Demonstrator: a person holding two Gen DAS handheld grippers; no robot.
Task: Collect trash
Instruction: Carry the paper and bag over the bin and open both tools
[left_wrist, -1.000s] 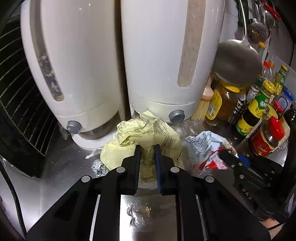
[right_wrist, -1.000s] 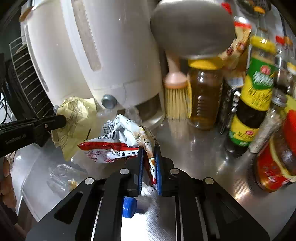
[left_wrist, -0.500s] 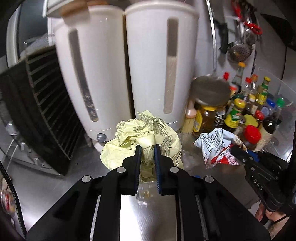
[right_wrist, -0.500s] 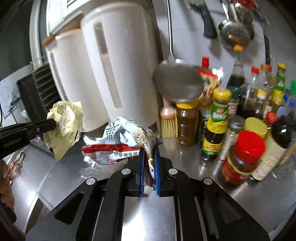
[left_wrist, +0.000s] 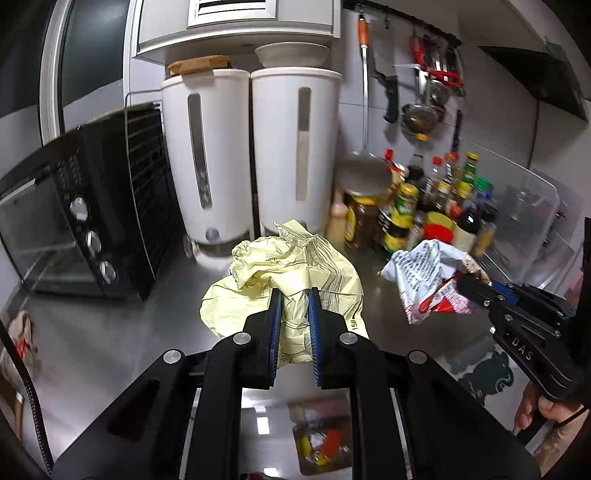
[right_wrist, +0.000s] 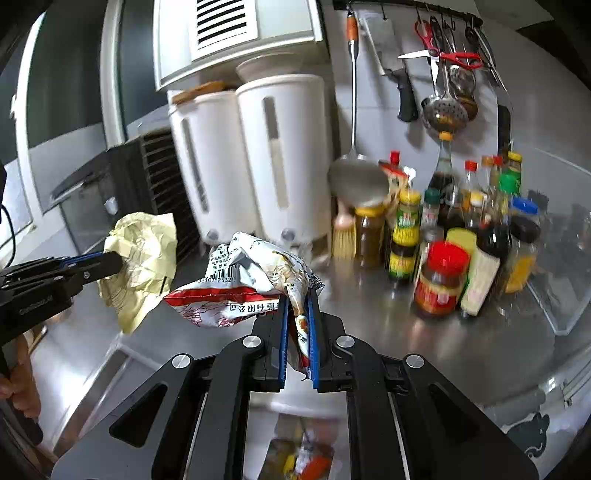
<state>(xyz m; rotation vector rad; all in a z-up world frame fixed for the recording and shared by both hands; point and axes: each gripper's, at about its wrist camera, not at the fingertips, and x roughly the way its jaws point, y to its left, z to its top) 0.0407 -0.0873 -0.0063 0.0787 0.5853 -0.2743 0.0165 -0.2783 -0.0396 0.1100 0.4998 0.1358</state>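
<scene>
Blue pads of the left gripper (left_wrist: 293, 295) pinch a crumpled yellow paper wrapper (left_wrist: 284, 273), which bulges from twelve o'clock of the fingertips and hangs clear above the steel counter (left_wrist: 110, 332). In the right wrist view the right gripper (right_wrist: 297, 295) is pressed together on a neck of a red and white snack bag (right_wrist: 243, 280); the bag's body spreads toward ten o'clock of that gripper, also off the counter. Each tool shows in the other's view: the right one enters the left view at three o'clock with its bag, a hand (left_wrist: 543, 410) gripping its handle at four o'clock; the left one enters the right view at nine o'clock with the yellow wrapper.

Farther out, a black toaster oven (left_wrist: 74, 229) sits at nine o'clock in the left view. Two tall white dispensers (left_wrist: 251, 155) stand side by side at twelve o'clock. A crowd of sauce bottles and jars (right_wrist: 454, 243) fills two o'clock. Utensils (right_wrist: 443, 85) hang from a wall rail at one o'clock.
</scene>
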